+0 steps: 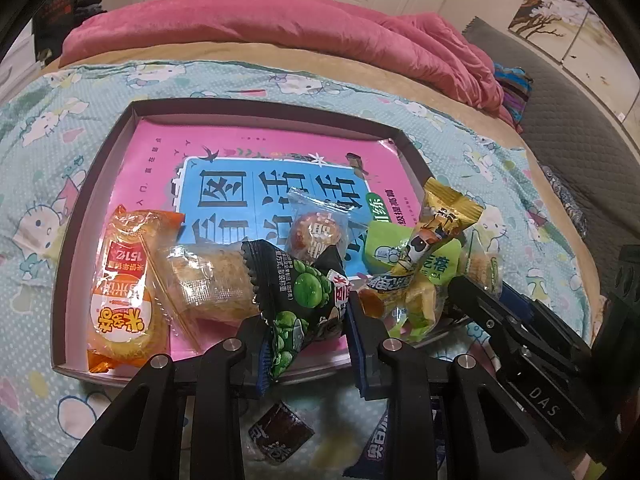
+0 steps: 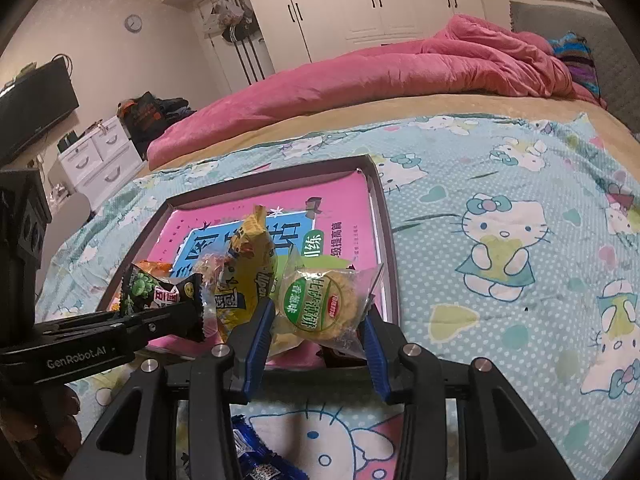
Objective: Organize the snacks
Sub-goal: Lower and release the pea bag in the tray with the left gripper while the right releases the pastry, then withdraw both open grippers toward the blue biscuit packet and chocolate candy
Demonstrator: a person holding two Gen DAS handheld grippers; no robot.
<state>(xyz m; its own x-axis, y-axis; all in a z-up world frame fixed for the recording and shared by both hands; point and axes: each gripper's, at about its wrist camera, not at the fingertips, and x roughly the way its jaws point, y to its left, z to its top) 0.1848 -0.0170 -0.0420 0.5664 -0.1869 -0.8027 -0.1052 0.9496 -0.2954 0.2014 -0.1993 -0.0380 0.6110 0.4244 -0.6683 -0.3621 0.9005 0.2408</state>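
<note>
My left gripper [image 1: 308, 344] is shut on a black packet of green peas [image 1: 304, 300], held over the near edge of the shallow tray [image 1: 92, 184]. In the tray lies a pink book [image 1: 160, 152] with an orange packet [image 1: 124, 280], a clear-wrapped cake [image 1: 208, 284], a round sweet [image 1: 316, 232], a green packet [image 1: 400, 256] and a yellow packet [image 1: 436, 232] on it. My right gripper [image 2: 316, 332] is shut on a clear packet with a round green-labelled biscuit [image 2: 320, 304] at the tray's near right corner [image 2: 392, 300]. Beside it, the left gripper [image 2: 196, 320] holds the pea packet [image 2: 160, 288].
The tray rests on a blue cartoon-cat blanket [image 2: 500, 240] spread on a bed. A dark wrapped sweet [image 1: 280, 432] and a blue packet [image 2: 256, 460] lie on the blanket in front of the tray. A pink duvet [image 2: 360, 76] is bunched at the far side.
</note>
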